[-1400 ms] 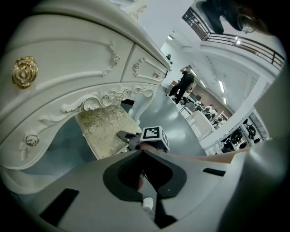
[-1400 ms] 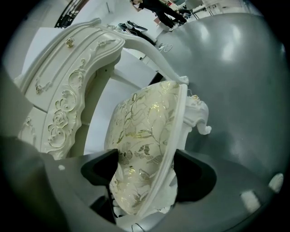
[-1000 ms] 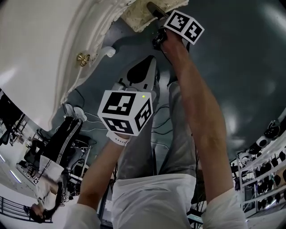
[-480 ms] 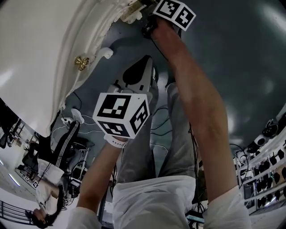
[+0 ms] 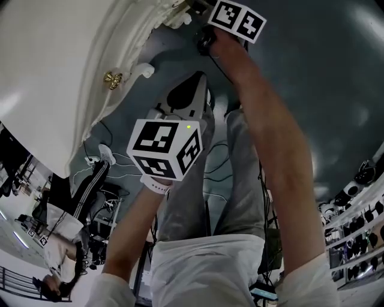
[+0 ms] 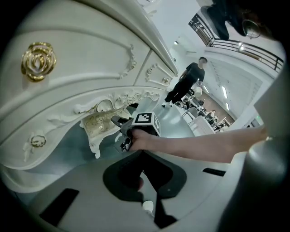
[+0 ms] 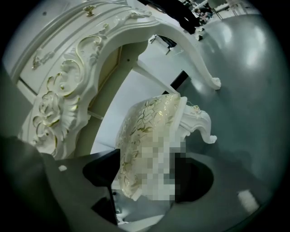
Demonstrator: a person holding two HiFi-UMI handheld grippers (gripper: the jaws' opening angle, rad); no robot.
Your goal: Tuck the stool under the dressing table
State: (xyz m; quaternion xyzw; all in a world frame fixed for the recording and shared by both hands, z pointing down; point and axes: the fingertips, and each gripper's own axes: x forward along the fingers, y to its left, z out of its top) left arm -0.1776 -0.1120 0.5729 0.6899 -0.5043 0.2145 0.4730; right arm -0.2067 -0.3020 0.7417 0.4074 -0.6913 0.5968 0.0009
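Note:
The white dressing table (image 5: 66, 66) fills the upper left of the head view, with a gold knob (image 5: 112, 78) on its front. Only a corner of the cream, gold-patterned stool (image 5: 177, 17) shows under the table's edge. My right gripper (image 7: 149, 176) has just been closing, and it is shut on the edge of the stool's padded seat (image 7: 149, 122). The left gripper view shows it (image 6: 117, 121) at the near corner of the stool (image 6: 99, 124). My left gripper (image 6: 142, 174) hangs lower, away from the stool. It is shut and holds nothing.
A carved table leg (image 7: 199, 63) curves down to the grey floor (image 5: 312, 90) behind the stool's own leg (image 7: 204, 129). Cables (image 5: 219, 162) run across the floor by my legs. A person (image 5: 84, 186) stands at the left and shelves (image 5: 354, 210) at the right.
My right gripper and the stool have shifted toward the top of the head view, further under the table's edge, so less of the seat shows. The left gripper has hardly moved.

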